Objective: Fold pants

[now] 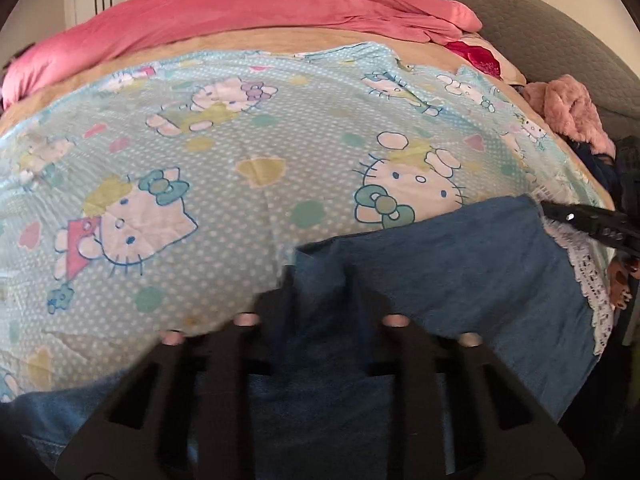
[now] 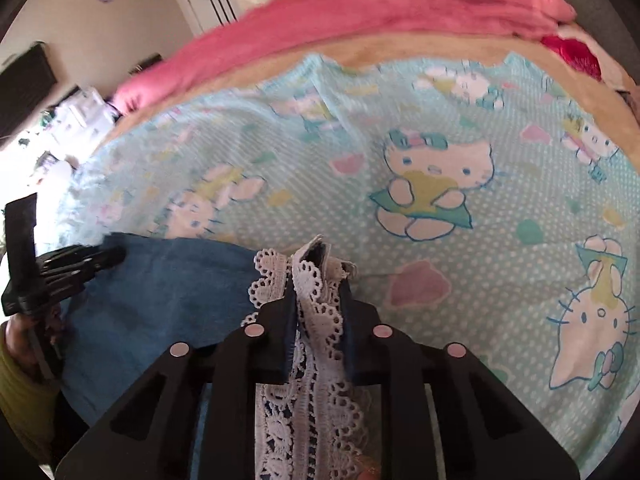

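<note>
The pants (image 1: pixel 460 264), blue denim with a white lace hem (image 2: pixel 316 320), lay on the near part of a bed, over a pale blue sheet (image 1: pixel 240 152) printed with cartoon cats. A pink blanket (image 1: pixel 240 12) was bunched along the far side of the bed, and a fluffy pink item (image 1: pixel 572 112) sat at its right edge in the left wrist view.

The left gripper (image 1: pixel 320 280) pointed down onto the denim near the cloth's far edge, its jaws pressed nearly together on a pinch of the fabric; the view was blurred there, so the exact fold caught could not be made out. The denim spread from under this gripper to the right, as far as the lace hem (image 1: pixel 588 280).

The right gripper (image 2: pixel 318 280) was clamped on the lace hem. The lace ran up between the two jaws and stuck out past their tips, with a bit of dark denim showing at the top. From this gripper the denim stretched away to the left, where the left gripper (image 2: pixel 108 258) showed at its far corner, touching the cloth. In the left wrist view the right gripper (image 1: pixel 560 214) appeared at the pants' upper right corner.

So the pants lay stretched between the two tools, one at each end of the same far edge. A hand (image 2: pixel 20 336) held the left tool's handle.
</note>
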Tool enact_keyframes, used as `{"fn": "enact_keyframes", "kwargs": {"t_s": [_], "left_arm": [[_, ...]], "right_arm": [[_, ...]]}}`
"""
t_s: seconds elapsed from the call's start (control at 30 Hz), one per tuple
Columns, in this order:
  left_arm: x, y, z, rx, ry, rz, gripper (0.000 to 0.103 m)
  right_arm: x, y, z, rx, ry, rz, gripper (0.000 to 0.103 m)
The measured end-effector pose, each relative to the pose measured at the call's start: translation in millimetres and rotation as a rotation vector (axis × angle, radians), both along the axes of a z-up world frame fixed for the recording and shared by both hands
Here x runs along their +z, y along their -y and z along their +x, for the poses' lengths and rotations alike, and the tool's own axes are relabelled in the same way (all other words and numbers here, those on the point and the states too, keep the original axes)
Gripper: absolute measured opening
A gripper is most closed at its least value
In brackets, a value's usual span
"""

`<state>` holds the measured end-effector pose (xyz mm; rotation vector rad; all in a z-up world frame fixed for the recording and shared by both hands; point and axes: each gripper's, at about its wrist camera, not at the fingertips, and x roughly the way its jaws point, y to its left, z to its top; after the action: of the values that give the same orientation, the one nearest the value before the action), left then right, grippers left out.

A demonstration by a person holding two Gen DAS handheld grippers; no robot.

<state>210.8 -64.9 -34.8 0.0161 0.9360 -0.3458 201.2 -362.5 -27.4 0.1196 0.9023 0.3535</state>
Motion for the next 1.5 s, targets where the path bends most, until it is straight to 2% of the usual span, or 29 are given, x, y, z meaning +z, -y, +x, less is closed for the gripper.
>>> {"fn": "enact_keyframes", "kwargs": {"t_s": [0.13, 0.3, 0.4, 0.53, 0.57, 0.6, 0.63, 0.7, 0.83, 0.97, 1.07, 1.17, 1.23, 1.3, 1.33, 1.4, 1.43, 1.47, 1.5], "left_arm": [[11, -3, -4, 0.0, 0.033, -0.015, 0.005], [32, -3, -2, 0.021, 0.099, -0.029, 0.005], [23, 1, 8, 0.037, 0.103, 0.009, 0.002], [-1, 5, 18, 0.039, 0.047, 0.052, 0.003], [-2, 5, 19, 0.039, 0.043, 0.05, 0.003], [-2, 3, 19, 0.041, 0.043, 0.044, 0.006], [1, 0, 18, 0.047, 0.052, 0.034, 0.007], [6, -7, 14, 0.059, 0.063, 0.024, 0.013], [25, -24, -7, 0.073, 0.093, -0.004, 0.023], [45, -37, -42, 0.078, 0.111, -0.052, 0.028], [52, -41, -67, 0.077, 0.128, -0.051, 0.034], [50, -41, -93, 0.068, 0.114, -0.047, 0.037], [43, -41, -112, 0.074, 0.098, -0.021, 0.043], [36, -41, -124, 0.074, 0.076, -0.007, 0.047], [29, -41, -129, 0.085, 0.061, 0.021, 0.049], [19, -42, -131, 0.116, 0.046, 0.093, 0.06], [15, -46, -131, 0.132, 0.038, 0.121, 0.062], [11, -48, -131, 0.14, 0.027, 0.132, 0.063], [7, -50, -130, 0.143, 0.016, 0.127, 0.063]], "right_arm": [[21, 3, -17, -0.002, 0.101, 0.024, 0.016], [36, 1, -4, -0.012, 0.135, -0.037, 0.016], [31, -4, 15, -0.007, 0.11, -0.105, 0.015], [-6, -18, 36, 0.016, -0.015, -0.21, 0.016], [-10, -18, 36, 0.012, -0.016, -0.213, 0.017], [-10, -16, 35, 0.0, -0.013, -0.202, 0.02], [-6, -11, 33, -0.017, -0.012, -0.182, 0.028], [10, 5, 20, -0.073, 0.013, -0.121, 0.037], [38, 40, -32, -0.126, 0.046, 0.019, 0.047], [28, 59, -83, -0.147, -0.033, 0.16, 0.048], [13, 55, -109, -0.131, -0.088, 0.189, 0.049], [5, 46, -119, -0.107, -0.103, 0.165, 0.049], [1, 46, -120, -0.128, -0.112, 0.139, 0.049], [-7, 47, -117, -0.139, -0.146, 0.165, 0.049], [-9, 43, -116, -0.123, -0.161, 0.175, 0.049], [-10, 39, -119, -0.094, -0.165, 0.191, 0.049], [-11, 36, -120, -0.084, -0.171, 0.199, 0.049], [-11, 33, -120, -0.075, -0.168, 0.187, 0.046], [-10, 30, -121, -0.059, -0.162, 0.175, 0.031]]}}
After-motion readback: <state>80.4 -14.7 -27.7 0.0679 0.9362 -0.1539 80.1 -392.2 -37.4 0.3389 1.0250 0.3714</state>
